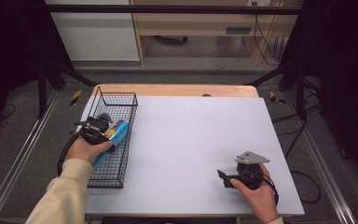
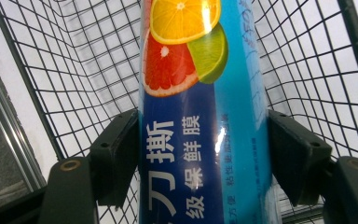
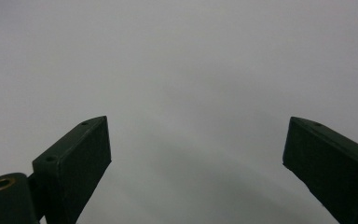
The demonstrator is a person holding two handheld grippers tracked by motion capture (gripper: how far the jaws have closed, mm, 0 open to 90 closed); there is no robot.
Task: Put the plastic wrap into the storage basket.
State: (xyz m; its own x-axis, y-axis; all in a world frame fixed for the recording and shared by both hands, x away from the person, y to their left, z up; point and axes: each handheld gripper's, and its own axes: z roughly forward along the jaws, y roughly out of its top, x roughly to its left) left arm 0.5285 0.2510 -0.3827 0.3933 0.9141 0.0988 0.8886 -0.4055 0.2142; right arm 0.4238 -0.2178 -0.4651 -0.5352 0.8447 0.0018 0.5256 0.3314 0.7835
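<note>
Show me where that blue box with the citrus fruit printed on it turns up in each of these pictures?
High view: the blue box lies at the left, in the wire basket, under the left tool.
Left gripper view: the box runs up the middle, gripped between the two black jaws.
Right gripper view: not here; open jaws over grey table.
Shared landmark: the black basket mesh.

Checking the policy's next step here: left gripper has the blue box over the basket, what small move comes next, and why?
Probably open the left gripper a little to let go. Its pads press both sides of the blue cling-film box, and the box already lies inside the wire basket, mesh all round it. The right gripper sits open and empty on the white table, so nothing else needs moving first.
</note>
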